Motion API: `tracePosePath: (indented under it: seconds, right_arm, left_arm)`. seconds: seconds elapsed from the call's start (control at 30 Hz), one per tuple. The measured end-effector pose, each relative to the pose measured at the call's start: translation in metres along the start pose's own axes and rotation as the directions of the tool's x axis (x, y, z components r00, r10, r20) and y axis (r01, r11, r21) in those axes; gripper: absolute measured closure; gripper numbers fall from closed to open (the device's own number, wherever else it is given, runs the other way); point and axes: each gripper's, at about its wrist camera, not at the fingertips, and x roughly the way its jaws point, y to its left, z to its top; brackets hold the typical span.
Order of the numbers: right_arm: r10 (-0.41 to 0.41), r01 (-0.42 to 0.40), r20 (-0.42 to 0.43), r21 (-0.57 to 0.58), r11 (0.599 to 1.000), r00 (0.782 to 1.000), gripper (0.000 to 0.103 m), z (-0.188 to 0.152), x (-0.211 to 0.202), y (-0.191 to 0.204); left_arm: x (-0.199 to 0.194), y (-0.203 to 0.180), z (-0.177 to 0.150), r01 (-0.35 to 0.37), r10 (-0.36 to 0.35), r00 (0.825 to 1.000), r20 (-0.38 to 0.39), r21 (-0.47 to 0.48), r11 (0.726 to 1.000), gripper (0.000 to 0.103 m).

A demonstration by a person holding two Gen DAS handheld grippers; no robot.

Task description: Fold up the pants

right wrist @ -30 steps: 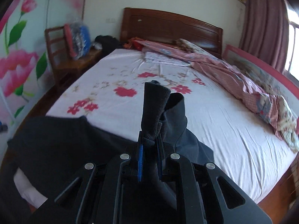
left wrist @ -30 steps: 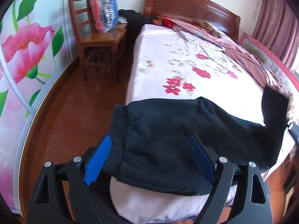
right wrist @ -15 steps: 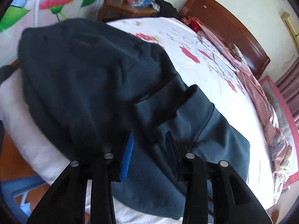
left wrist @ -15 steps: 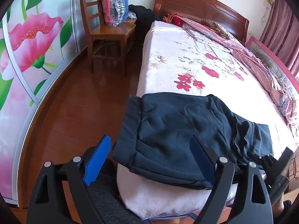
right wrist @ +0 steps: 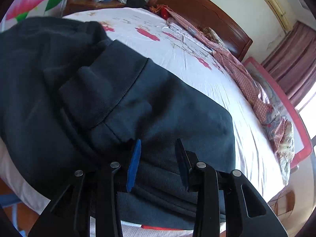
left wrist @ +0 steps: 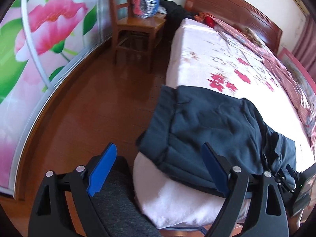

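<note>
The dark navy pants (left wrist: 213,130) lie folded over on the near corner of the bed (left wrist: 207,63), the legs doubled back on top of the waist part. In the right wrist view the pants (right wrist: 138,98) fill the lower left, a ribbed cuff lying on top. My left gripper (left wrist: 158,165) is wide open and empty, just short of the pants' near edge at the bed corner. My right gripper (right wrist: 158,154) is open, its jaws apart over the folded edge, holding nothing. It also shows in the left wrist view (left wrist: 296,179) at the bed's right edge.
A wooden chair (left wrist: 136,27) with a plastic bag stands left of the bed by the flowered wardrobe door (left wrist: 39,49). A red patterned quilt (right wrist: 246,83) lies along the far side of the bed. The wooden headboard (right wrist: 199,13) is at the back. Wooden floor lies to the left.
My right gripper carried the pant legs over onto the waist part, let them go and opened. My left gripper drew back and left, staying open.
</note>
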Motion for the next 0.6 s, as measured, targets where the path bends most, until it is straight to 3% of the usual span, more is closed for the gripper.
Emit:
tracePosePath:
  seconds: [0.07,0.17,0.27,0.33,0.37,0.43,0.5,0.6]
  right_arm:
    - [0.042,-0.042,0.007,0.129,0.991,0.999,0.044,0.005,-0.012,-0.015]
    - [0.084,-0.084,0.009,0.169,0.982,0.996,0.044,0.007,-0.027,-0.017]
    - [0.125,-0.121,-0.011,0.173,0.978,0.992,0.044,0.003,-0.039,-0.012]
    - [0.128,-0.123,-0.019,0.158,0.98,0.992,0.044,0.003,-0.045,-0.007]
    - [0.142,-0.137,-0.023,0.144,0.98,0.99,0.044,0.007,-0.048,-0.001]
    - [0.144,-0.139,-0.033,0.113,0.984,0.989,0.044,0.019,-0.04,0.003]
    - [0.153,-0.15,-0.029,0.079,0.986,0.988,0.044,0.024,-0.041,0.014]
    - [0.147,-0.146,-0.016,0.043,0.988,0.989,0.044,0.039,-0.04,0.021]
  left_arm:
    - [0.006,0.019,0.003,0.04,-0.041,0.999,-0.019,-0.059,0.997,0.007]
    - [0.031,0.049,0.007,0.156,-0.178,0.98,-0.092,-0.203,0.967,0.007]
    - [0.06,0.075,0.0,0.266,-0.335,0.935,-0.114,-0.398,0.878,0.007]
    - [0.076,0.087,-0.008,0.278,-0.382,0.917,-0.112,-0.505,0.817,0.007]
    - [0.086,0.091,-0.013,0.304,-0.426,0.899,-0.107,-0.548,0.779,0.007]
    - [0.094,0.093,-0.022,0.311,-0.446,0.891,-0.088,-0.596,0.74,0.007]
    - [0.105,0.089,-0.028,0.323,-0.465,0.882,-0.081,-0.614,0.72,0.007]
    - [0.123,0.084,-0.035,0.355,-0.518,0.852,-0.072,-0.648,0.674,0.007]
